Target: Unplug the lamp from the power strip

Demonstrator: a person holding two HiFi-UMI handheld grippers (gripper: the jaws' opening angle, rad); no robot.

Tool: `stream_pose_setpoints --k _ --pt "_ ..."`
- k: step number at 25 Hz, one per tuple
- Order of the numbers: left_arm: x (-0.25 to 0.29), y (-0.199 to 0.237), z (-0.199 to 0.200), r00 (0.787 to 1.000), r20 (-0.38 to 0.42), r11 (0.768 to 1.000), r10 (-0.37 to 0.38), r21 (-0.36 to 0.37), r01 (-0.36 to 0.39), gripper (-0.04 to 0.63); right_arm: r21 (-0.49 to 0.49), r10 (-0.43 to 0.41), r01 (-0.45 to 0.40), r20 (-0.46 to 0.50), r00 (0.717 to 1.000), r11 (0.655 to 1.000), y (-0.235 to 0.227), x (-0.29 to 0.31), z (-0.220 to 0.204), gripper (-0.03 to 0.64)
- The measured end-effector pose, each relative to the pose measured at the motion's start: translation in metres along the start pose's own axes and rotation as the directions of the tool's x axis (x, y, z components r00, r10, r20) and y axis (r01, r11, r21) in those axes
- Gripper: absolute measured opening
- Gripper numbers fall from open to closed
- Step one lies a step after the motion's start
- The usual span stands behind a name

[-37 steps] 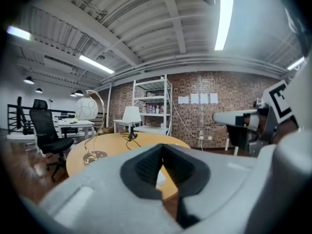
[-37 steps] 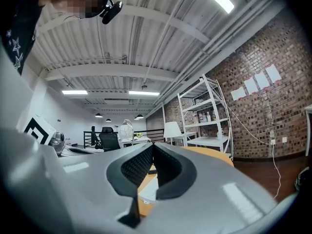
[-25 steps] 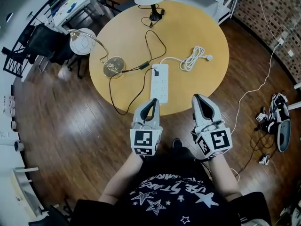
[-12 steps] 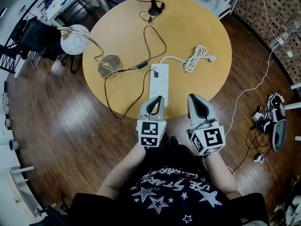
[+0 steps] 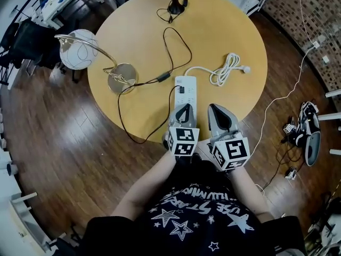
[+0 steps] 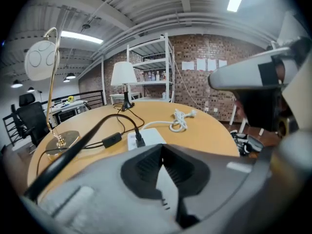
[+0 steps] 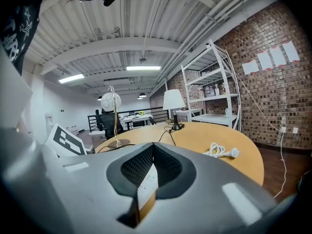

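Power strip (image 5: 189,93) lies white on the round bench (image 5: 234,20), at twelve o'clock of the left tool (image 5: 184,106), whose jaws are pressed together on nothing; the right tool (image 5: 214,108), beside it at three o'clock, is likewise closed and empty; a black plug (image 5: 181,89) sits in the strip; its cord runs toward ten o'clock to the gold-based lamp (image 5: 122,78); a coiled white cable (image 5: 226,71) lies at one o'clock.

The round table (image 5: 229,25) bears a power strip (image 5: 185,92), coiled white cord (image 5: 226,71), brass-footed lamp (image 5: 121,78) and shaded lamp (image 5: 175,7).
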State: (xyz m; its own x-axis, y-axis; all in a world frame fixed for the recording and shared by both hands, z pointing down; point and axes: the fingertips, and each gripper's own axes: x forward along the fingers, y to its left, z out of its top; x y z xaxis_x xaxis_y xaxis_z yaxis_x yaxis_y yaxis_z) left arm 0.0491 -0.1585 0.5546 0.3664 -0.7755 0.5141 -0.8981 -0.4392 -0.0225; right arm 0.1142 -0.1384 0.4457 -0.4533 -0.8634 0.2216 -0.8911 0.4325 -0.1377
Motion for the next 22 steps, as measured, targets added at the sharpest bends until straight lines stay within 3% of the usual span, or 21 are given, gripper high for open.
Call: stream_pose_setpoints --k 4,7,13,22 --pt "0.010 0.005 -0.005 1.000 -0.021 1.000 -0.006 -0.010 0.006 0.005 -0.017 -0.002 0.002 -0.022 1.000 1.000 -0.002 0.014 -0.004 0.008" --pt "0.010 0.007 -0.006 0.999 -0.036 1.000 -0.001 0.023 0.002 0.005 -0.046 0.032 -0.033 -0.036 0.999 0.998 -0.001 0.027 -0.008 0.008" --pt "0.014 0.013 -0.028 0.989 -0.145 0.999 -0.011 0.045 0.018 0.005 -0.097 0.104 -0.116 -0.121 0.987 0.988 0.002 0.054 -0.022 0.008" --pt "0.012 0.011 -0.029 0.991 -0.125 0.998 -0.052 0.020 0.055 0.005 -0.132 0.126 -0.159 -0.226 0.966 0.978 0.008 0.080 -0.045 0.008"
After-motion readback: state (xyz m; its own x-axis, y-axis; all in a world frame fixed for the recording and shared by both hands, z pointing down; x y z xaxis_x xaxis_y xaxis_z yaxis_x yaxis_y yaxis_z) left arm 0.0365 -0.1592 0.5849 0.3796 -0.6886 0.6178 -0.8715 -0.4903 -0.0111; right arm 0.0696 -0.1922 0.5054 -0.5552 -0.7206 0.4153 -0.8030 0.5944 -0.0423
